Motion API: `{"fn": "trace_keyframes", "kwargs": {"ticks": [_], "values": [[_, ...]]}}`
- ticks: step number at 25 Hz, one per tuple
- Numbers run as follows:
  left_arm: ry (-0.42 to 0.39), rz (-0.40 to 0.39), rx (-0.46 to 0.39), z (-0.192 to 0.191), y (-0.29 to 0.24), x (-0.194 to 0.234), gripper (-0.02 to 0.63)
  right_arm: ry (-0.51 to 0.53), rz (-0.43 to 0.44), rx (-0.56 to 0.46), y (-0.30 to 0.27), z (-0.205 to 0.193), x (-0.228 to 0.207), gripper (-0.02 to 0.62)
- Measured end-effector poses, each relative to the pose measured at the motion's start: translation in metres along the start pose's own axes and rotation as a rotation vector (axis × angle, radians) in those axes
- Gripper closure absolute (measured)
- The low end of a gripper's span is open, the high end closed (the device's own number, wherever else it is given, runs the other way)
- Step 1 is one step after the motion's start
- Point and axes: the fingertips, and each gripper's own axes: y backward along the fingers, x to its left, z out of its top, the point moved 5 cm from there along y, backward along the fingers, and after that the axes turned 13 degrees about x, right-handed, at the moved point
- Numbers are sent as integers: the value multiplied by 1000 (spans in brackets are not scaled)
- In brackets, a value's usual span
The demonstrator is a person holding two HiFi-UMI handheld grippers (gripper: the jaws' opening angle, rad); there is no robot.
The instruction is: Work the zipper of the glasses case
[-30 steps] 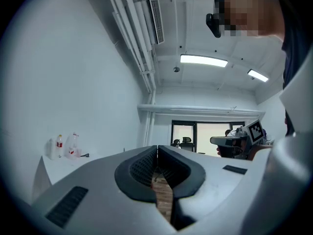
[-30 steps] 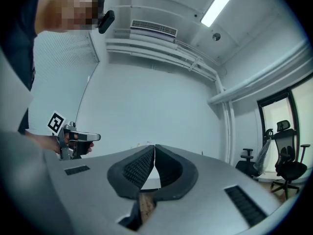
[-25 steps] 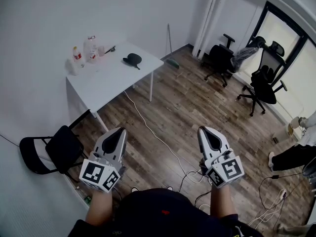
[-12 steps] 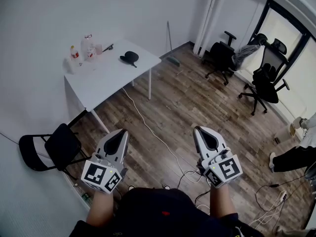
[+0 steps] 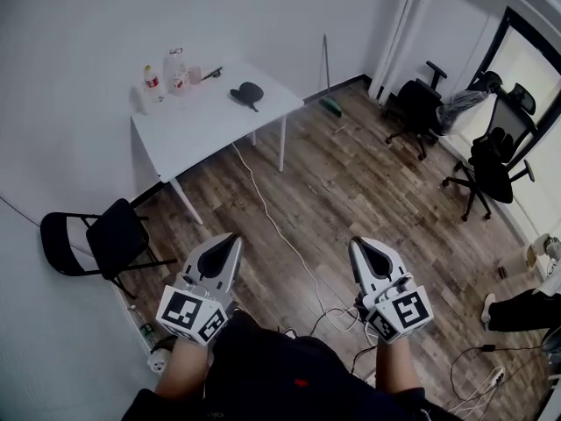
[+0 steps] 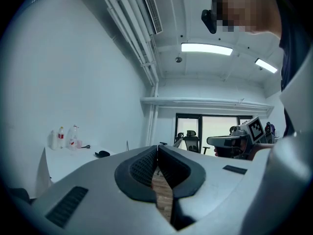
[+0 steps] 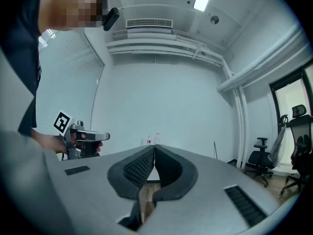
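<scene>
Glasses case (image 5: pixel 246 92), a dark shape, lies on the far part of the white worktop (image 5: pixel 210 130), well apart from both tools and untouched. Bottles (image 5: pixel 152 79) stand at the worktop's far left corner. The left hand-held gripper (image 5: pixel 233 239) and the right hand-held gripper (image 5: pixel 358 244) are held near the person's body over the wooden floor (image 5: pixel 351 182), pointing toward the worktop. Each has its jaws closed together with nothing between them. A black chair (image 5: pixel 96 239) stands left of the worktop, nearer the person, and a white cable (image 5: pixel 273 226) trails across the floor
</scene>
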Motion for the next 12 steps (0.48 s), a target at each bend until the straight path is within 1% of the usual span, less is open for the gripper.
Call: {"fn": "trace_keyframes", "kwargs": {"ticks": [3, 5, 9, 12], "values": [[2, 13, 11, 3, -9, 0, 581, 0, 16, 14, -7, -8, -8, 575], [11, 8, 19, 3, -18, 4, 581, 0, 17, 18, -13, -10, -13, 575], [17, -22, 30, 1, -47, 13, 581, -5, -9, 36, -22, -17, -31, 575], [18, -48, 33, 6, -75, 20, 581, -31, -40, 57, -28, -23, -52, 575]]}}
